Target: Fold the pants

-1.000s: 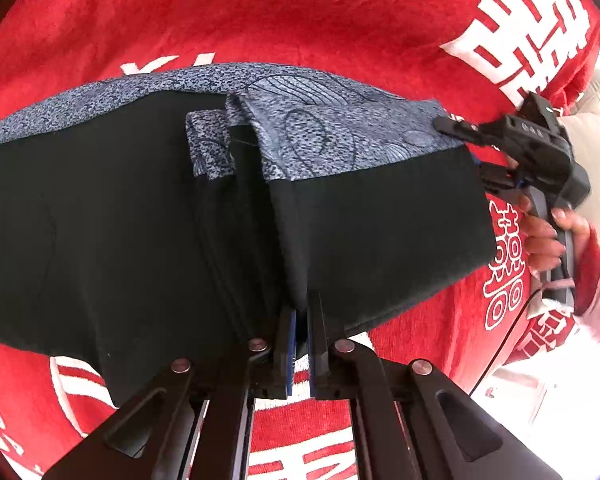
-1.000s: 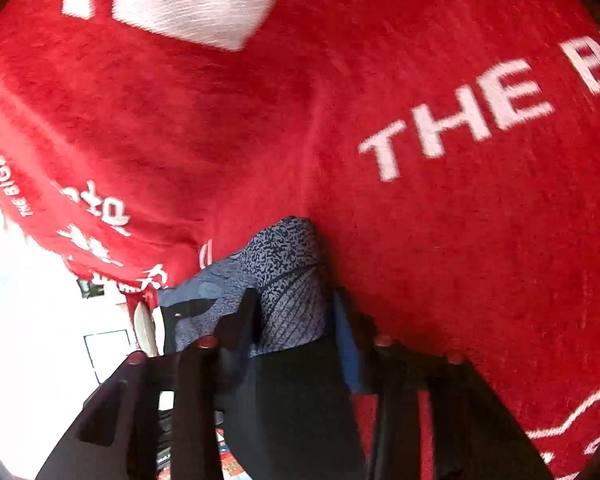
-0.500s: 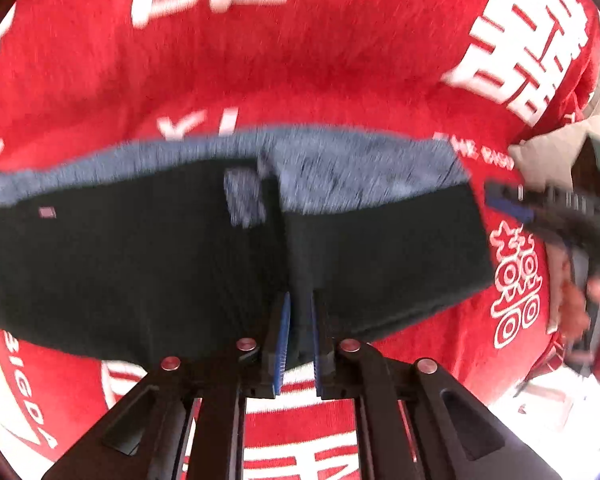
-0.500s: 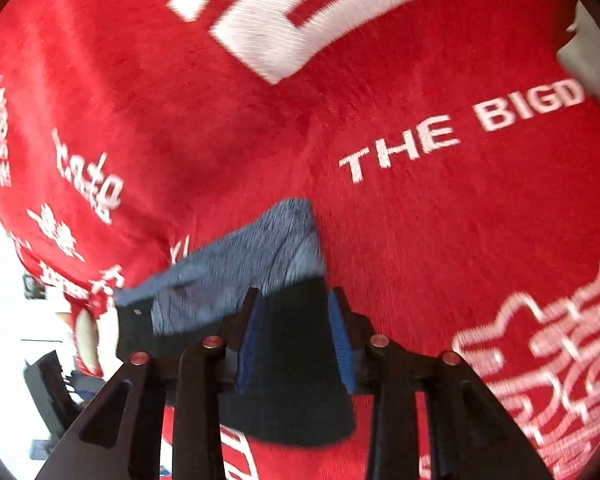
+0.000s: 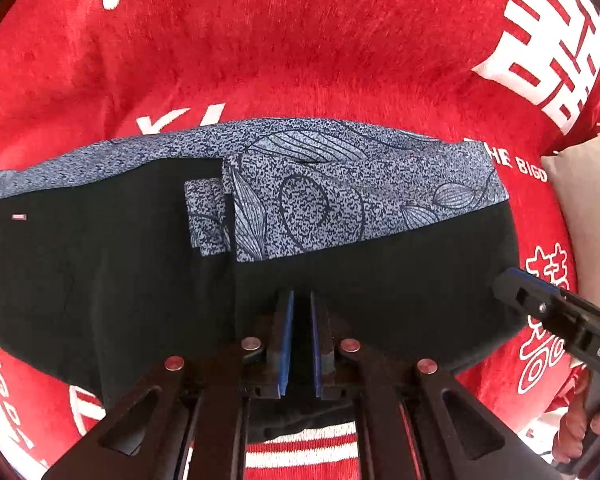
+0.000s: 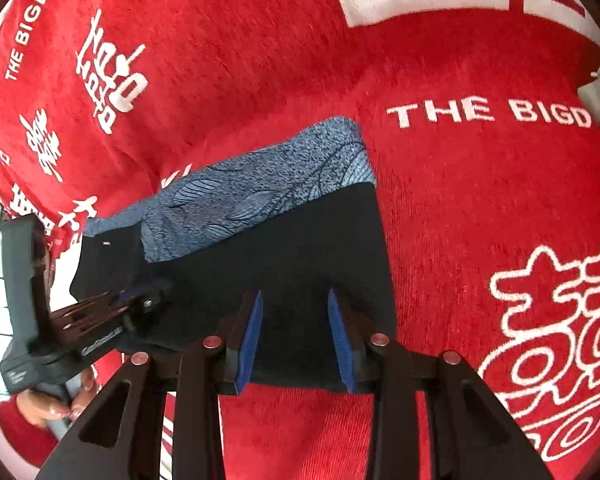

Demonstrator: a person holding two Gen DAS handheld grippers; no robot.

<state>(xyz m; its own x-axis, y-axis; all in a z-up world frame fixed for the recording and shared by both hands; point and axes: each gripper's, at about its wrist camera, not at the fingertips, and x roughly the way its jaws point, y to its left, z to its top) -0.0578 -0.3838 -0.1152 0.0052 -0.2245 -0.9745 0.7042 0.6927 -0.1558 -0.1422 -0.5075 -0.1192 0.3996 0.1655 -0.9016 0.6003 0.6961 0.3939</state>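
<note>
While the pants (image 5: 148, 280) are spread flat on a red blanket (image 5: 300, 40), part-folded, both grippers are held over their near edge. One end has been laid back over the middle, so that a blue-grey patterned band (image 5: 340, 200) is seen on top of the black cloth, with a second, narrower patterned strip (image 5: 206, 216) just beside it at the fold. A small pale label (image 5: 19, 217) is seen on the black cloth toward the left end.

From the left wrist view, the left gripper (image 5: 300, 332) is seen at the near edge of the pants, near the fold, its blue-padded jaws drawn narrow with only a thin slot between them; black cloth fills that slot, but whether it is pinched cannot be told. The right gripper (image 5: 512, 280) is seen at the pants' right end, carried by a hand (image 5: 580, 432).

From the right wrist view, the right gripper (image 6: 296, 336) is seen with its jaws set wide, over the near corner of the black cloth, which is not clamped. The left gripper (image 6: 156, 296) is seen to the left over the black cloth, gripped by a hand (image 6: 60, 404) in a red sleeve (image 6: 24, 436). A beige cushion (image 5: 588, 208) is seen on the blanket, right of the pants.
</note>
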